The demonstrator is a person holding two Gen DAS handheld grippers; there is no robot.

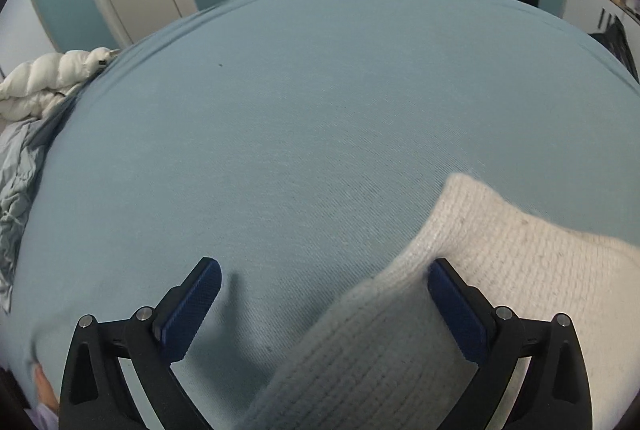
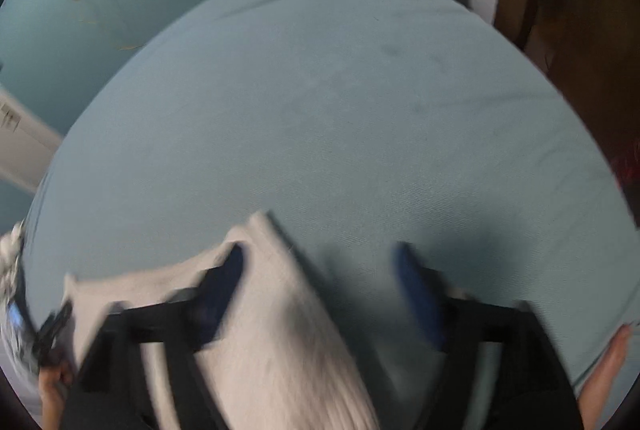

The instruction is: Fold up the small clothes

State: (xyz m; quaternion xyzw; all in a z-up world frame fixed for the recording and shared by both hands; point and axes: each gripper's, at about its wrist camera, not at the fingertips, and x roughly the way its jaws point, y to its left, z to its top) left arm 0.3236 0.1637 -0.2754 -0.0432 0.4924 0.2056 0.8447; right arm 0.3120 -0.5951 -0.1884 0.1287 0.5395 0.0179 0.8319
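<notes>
My left gripper [image 1: 324,304] and right gripper [image 2: 320,290] both stand released, nothing pinched. The white knit garment [image 1: 460,310] between my jaws looks light, soft and floppy; I'd pinch its corner edges.

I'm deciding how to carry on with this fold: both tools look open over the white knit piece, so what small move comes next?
Probably shut the left tool on the knit piece's near edge: its jaws stand wide with that edge between them, pressing nothing. The right tool is open too, so nothing holds the cloth on the blue sheet.

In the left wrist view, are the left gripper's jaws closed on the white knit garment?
No. The left gripper stands wide open, and the white knit garment lies loose between its pads.
</notes>
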